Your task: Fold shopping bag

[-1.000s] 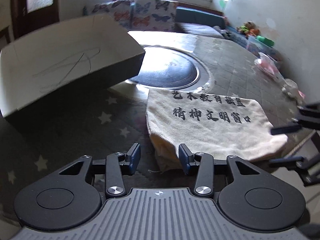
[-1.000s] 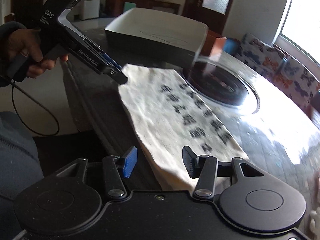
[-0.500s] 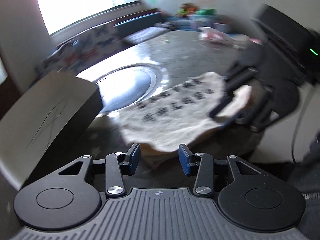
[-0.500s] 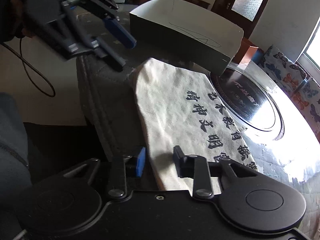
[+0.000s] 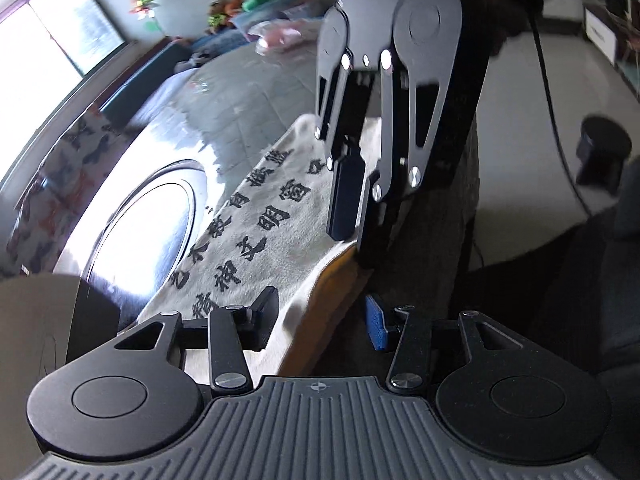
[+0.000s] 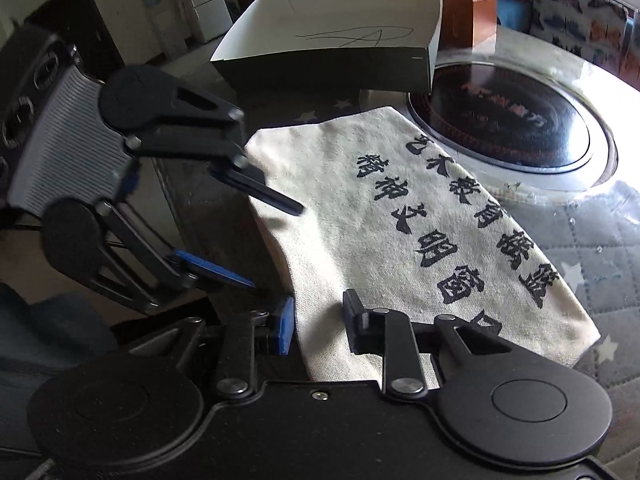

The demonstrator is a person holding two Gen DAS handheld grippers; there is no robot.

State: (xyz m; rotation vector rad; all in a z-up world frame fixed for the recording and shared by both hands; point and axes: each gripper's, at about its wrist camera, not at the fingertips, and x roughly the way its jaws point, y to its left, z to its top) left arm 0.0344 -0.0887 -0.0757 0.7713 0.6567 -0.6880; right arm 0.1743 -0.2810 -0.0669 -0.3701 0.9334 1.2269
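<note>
Cream shopping bag (image 6: pixel 404 216) with black lettering; star-patterned dark tablecloth (image 6: pixel 600 292).

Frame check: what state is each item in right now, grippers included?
shopping bag: lying flat, unfolded, printed side up, near edge overhanging the table edge.
left gripper: open, jaws astride the bag's near edge, not clamped.
right gripper: open, jaws astride the same edge further along.
cardboard box: open-topped, resting on the table beyond the bag.
</note>
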